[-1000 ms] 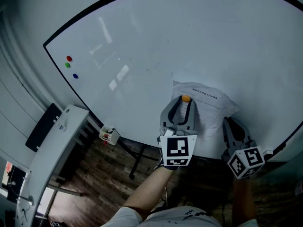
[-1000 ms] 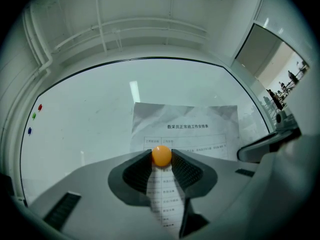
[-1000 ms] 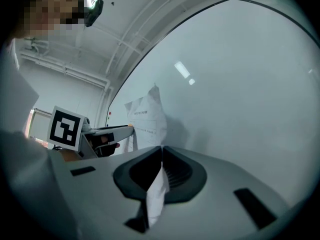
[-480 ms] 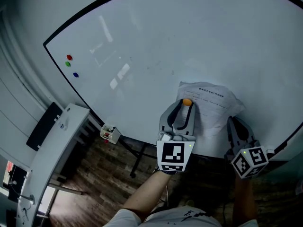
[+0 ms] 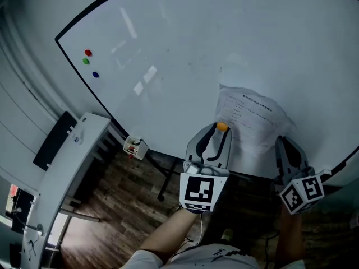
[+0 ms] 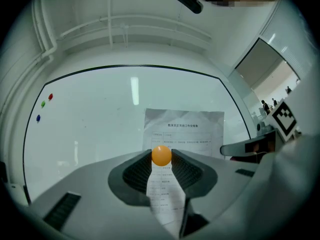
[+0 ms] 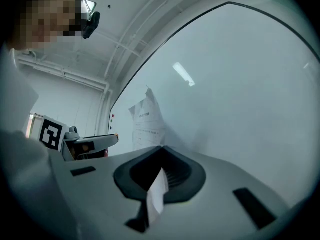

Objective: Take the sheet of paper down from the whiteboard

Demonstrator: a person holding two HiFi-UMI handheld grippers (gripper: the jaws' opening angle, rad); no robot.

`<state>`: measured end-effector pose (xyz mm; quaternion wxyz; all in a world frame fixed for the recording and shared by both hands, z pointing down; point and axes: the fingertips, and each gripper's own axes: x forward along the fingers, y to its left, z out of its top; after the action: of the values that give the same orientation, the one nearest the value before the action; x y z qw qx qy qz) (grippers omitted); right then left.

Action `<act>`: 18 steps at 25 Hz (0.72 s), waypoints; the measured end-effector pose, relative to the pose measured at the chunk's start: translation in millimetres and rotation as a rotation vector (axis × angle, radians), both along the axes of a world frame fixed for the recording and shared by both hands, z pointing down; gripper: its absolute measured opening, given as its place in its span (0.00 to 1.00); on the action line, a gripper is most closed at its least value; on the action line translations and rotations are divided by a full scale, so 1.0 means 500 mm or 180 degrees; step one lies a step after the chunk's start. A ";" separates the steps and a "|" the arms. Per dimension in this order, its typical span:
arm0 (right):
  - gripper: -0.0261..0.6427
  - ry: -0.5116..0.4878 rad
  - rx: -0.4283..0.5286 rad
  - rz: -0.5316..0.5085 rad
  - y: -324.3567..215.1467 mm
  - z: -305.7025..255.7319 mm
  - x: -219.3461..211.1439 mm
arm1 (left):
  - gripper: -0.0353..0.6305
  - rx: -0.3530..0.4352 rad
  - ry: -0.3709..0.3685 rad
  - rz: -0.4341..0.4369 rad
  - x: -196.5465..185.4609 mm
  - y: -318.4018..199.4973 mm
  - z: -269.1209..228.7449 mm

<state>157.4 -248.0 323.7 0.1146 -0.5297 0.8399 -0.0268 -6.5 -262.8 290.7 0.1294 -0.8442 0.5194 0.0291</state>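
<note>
The whiteboard [image 5: 224, 38] fills most of what I see, a wide white face in a dark frame, tilted across the head view. Below it runs a wooden floor [image 5: 123, 206], and at the lower left stands a long white desk [image 5: 67, 167]. The sheet of paper [image 5: 252, 122] hangs low on the right part of the board. It is printed with lines of text and somewhat creased, and its upper edge bulges a little off the surface.

My left gripper [image 5: 220, 131] reaches up at the sheet's lower left. Its two fingers are held wide and press from both sides on a round orange magnet [image 6: 161, 155], which sits right at their tips in front of the paper. My right gripper [image 7: 161, 154] is at the sheet's lower right, fingers pressed together on the paper's edge, so that a white strip of it runs back between them.

A small box of markers [image 5: 134, 148] hangs under the board's lower edge, near the desk. Far off on the left of the board are three small magnets in a loose column: red [image 5: 87, 52], green [image 5: 86, 61] and blue [image 5: 95, 74].
</note>
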 end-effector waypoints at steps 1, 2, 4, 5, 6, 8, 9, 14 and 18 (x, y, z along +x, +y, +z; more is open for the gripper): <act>0.06 0.0021 0.0001 0.0014 0.011 -0.002 -0.009 | 0.25 -0.0006 0.0010 0.0027 -0.008 0.010 0.001; 0.06 0.0044 0.0004 0.0030 0.021 -0.004 -0.017 | 0.25 -0.0009 0.0024 0.0057 -0.016 0.018 0.003; 0.06 0.0096 0.0003 0.0063 0.036 -0.002 -0.031 | 0.25 -0.0023 0.0064 0.0115 -0.028 0.028 0.009; 0.06 0.0119 -0.0006 0.0082 0.041 0.001 -0.036 | 0.25 -0.0053 0.0077 0.0142 -0.033 0.032 0.017; 0.06 0.0135 -0.0020 0.0106 0.049 0.005 -0.044 | 0.25 -0.0087 0.0085 0.0170 -0.041 0.038 0.026; 0.06 0.0147 -0.0052 0.0170 0.078 0.017 -0.068 | 0.25 -0.0128 0.0098 0.0244 -0.064 0.064 0.043; 0.06 0.0151 -0.0065 0.0205 0.095 0.022 -0.082 | 0.25 -0.0138 0.0102 0.0287 -0.077 0.080 0.050; 0.06 0.0206 -0.0117 0.0322 0.160 0.035 -0.139 | 0.25 -0.0154 0.0123 0.0464 -0.122 0.142 0.066; 0.06 0.0289 -0.0133 0.0390 0.204 0.038 -0.173 | 0.25 -0.0216 0.0174 0.0564 -0.150 0.179 0.080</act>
<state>71.0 -145.8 342.7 0.0667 -0.5831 0.8096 -0.0132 -81.5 -173.4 330.7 0.0834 -0.8896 0.4467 0.0458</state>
